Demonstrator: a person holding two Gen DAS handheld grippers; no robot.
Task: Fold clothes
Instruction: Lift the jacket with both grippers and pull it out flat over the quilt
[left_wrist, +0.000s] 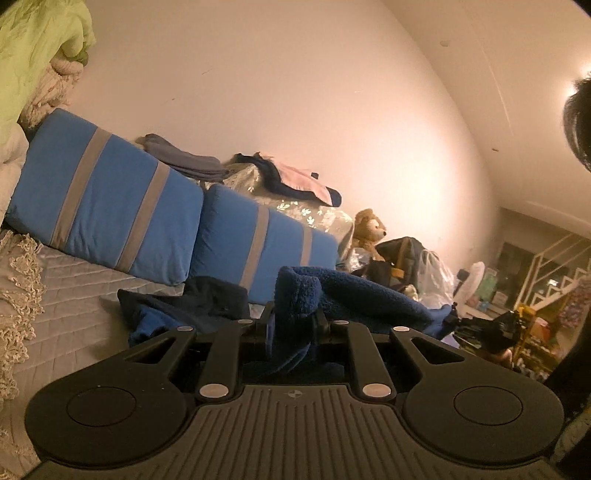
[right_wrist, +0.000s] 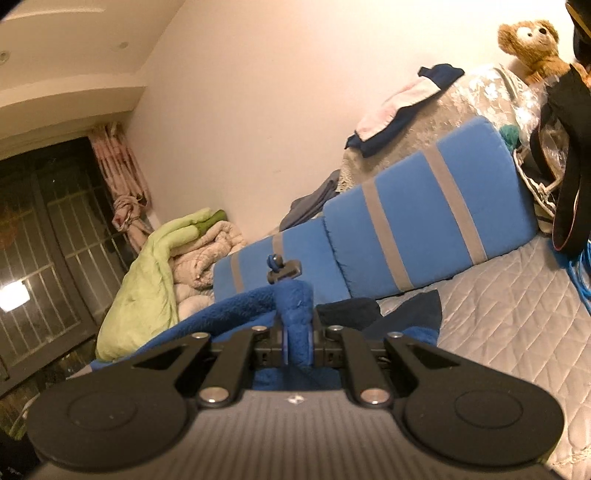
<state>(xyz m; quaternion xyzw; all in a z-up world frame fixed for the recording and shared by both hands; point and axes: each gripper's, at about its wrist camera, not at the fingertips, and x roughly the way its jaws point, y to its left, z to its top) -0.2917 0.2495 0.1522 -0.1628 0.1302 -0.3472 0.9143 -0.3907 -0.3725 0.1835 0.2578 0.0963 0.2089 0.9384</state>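
A dark blue fleece garment (left_wrist: 354, 295) is held up above the grey quilted bed between both grippers. My left gripper (left_wrist: 293, 325) is shut on one edge of it, and the cloth bunches above the jaws. My right gripper (right_wrist: 298, 332) is shut on the other edge (right_wrist: 295, 306), with the fleece sagging to the left of it. The other gripper's tip shows just beyond the cloth in the right wrist view (right_wrist: 282, 271). More dark blue clothing (left_wrist: 192, 306) lies crumpled on the bed behind, and it also shows in the right wrist view (right_wrist: 402, 310).
Two blue cushions with grey stripes (left_wrist: 110, 199) (right_wrist: 428, 214) lean against the wall. Folded clothes (left_wrist: 295, 181) lie on a floral cover behind them. A green and cream duvet pile (right_wrist: 155, 266) sits by the window. A teddy bear (left_wrist: 369, 229) and bags stand at the bed's end.
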